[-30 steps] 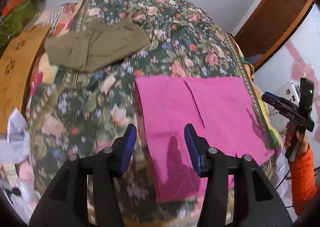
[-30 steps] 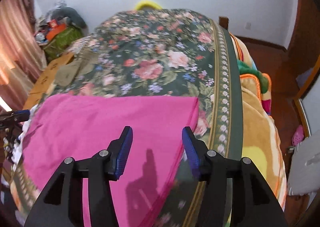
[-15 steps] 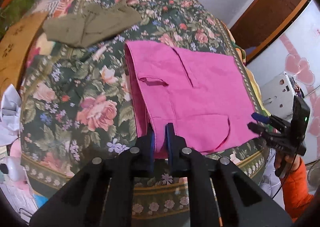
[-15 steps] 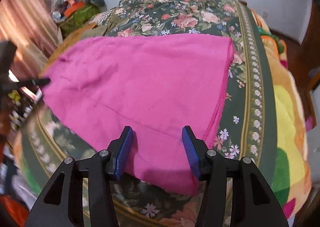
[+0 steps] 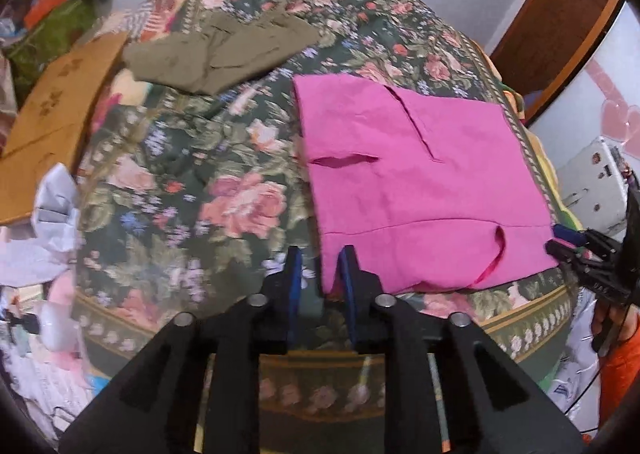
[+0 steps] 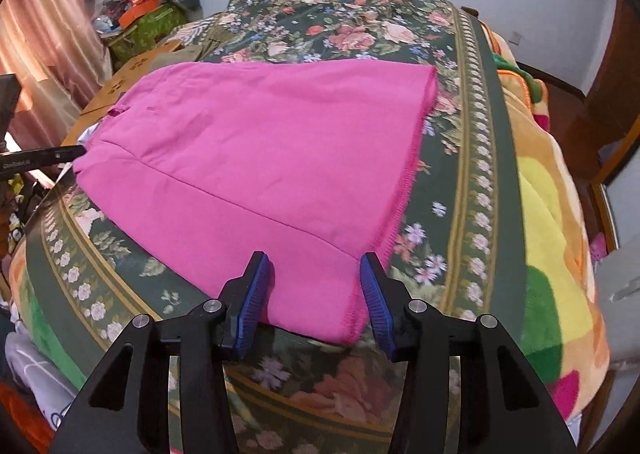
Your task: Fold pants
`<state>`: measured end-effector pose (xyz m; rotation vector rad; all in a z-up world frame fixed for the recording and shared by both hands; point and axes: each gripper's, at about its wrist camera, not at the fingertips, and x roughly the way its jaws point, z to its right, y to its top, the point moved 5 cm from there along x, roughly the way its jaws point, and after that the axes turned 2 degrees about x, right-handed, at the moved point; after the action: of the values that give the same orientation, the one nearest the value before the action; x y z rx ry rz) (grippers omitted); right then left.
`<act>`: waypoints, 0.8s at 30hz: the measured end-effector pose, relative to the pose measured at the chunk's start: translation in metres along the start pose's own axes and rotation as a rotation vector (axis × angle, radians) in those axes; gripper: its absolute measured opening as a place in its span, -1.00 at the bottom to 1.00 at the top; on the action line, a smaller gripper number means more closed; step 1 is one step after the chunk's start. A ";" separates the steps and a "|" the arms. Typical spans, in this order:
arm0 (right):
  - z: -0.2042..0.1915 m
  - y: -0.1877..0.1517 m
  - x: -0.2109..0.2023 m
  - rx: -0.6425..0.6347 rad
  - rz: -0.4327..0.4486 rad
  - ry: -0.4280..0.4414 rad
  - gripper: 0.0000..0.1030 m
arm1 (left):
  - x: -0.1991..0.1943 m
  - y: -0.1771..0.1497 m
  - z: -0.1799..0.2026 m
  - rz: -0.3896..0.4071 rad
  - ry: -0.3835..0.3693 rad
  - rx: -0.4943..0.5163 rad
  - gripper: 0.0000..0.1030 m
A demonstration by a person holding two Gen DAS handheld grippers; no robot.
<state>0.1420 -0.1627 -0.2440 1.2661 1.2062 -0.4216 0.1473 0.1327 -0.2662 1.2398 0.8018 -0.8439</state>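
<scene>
Pink pants (image 5: pixel 420 182) lie flat on the floral bedspread (image 5: pixel 192 182), folded in half, with pocket slits facing up. My left gripper (image 5: pixel 320 274) sits at their near left corner. Its jaws are opening, and the corner rests loose by the right pad without being pinched. In the right wrist view, the pants (image 6: pixel 272 146) stretch away to the left. My right gripper (image 6: pixel 316 282) straddles their near hem corner. Its jaws are closing with the cloth between them, and the pads are still apart from it. The right gripper (image 5: pixel 568 242) also shows at the pants' far right corner.
Folded olive pants (image 5: pixel 220 46) lie farther back on the bed. A cardboard box (image 5: pixel 48 114) and white crumpled paper (image 5: pixel 52 210) are off the bed's left side. A yellow and orange blanket (image 6: pixel 552 214) hangs on the right. An orange sleeve (image 5: pixel 616 366) shows at lower right.
The pants slid toward the bed's near edge. My left gripper shut on their corner, then parted its jaws again. My right gripper sank to the hem corner and narrowed slightly.
</scene>
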 end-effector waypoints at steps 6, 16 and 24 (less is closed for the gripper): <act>0.006 0.011 -0.022 0.039 0.054 -0.003 -0.15 | -0.020 -0.003 -0.005 0.011 -0.024 -0.066 -0.03; -0.056 0.048 -0.019 -0.018 0.134 0.125 -0.15 | -0.004 -0.020 0.025 -0.073 -0.259 -0.187 0.18; -0.077 0.041 0.023 -0.038 0.027 0.176 -0.15 | 0.016 -0.011 0.033 -0.087 -0.442 -0.292 0.18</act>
<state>0.1488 -0.0734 -0.2308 1.3064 1.3372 -0.2700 0.1470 0.0968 -0.2803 0.7275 0.5948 -0.9879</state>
